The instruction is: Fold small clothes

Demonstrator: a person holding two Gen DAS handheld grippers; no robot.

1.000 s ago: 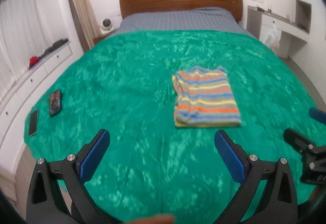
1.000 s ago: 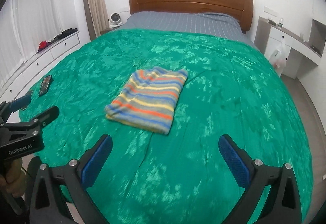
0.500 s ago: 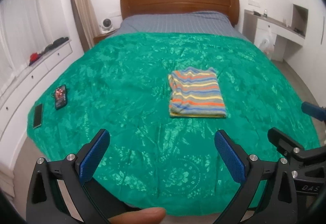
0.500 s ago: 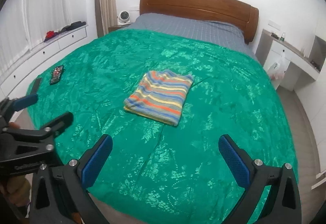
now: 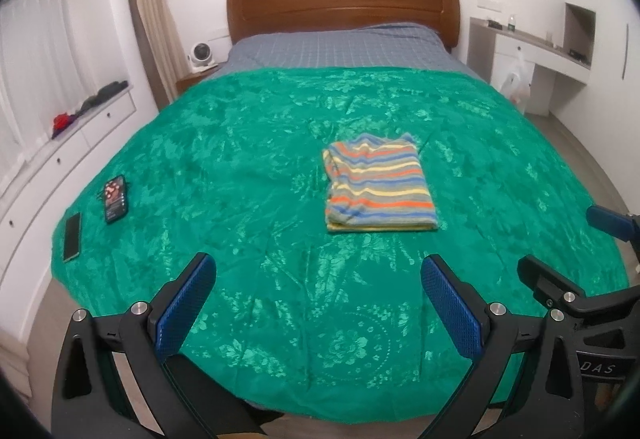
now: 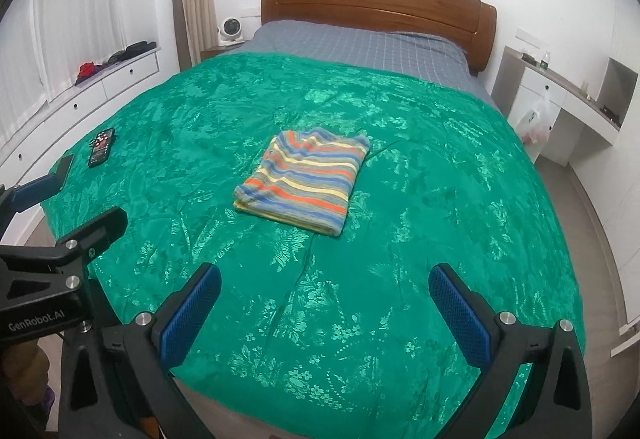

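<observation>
Lying folded, 1 striped garment (image 5: 378, 186), 2 phones (image 5: 115, 193), 2 grippers (image 5: 318, 303) wide

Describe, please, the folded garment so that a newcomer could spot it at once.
Start at the big bed under the green bedspread. Near its middle lies the folded top, a neat rectangle. Its orange, yellow, blue and grey stripes set it apart from the two dark phones near the bed's left edge.

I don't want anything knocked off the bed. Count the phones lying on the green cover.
2. Both are near the cover's left edge: a phone with a lit screen, and a dark-screened phone just nearer the foot. In the right wrist view, the left hand-held gripper partly hides the dark one.
</observation>
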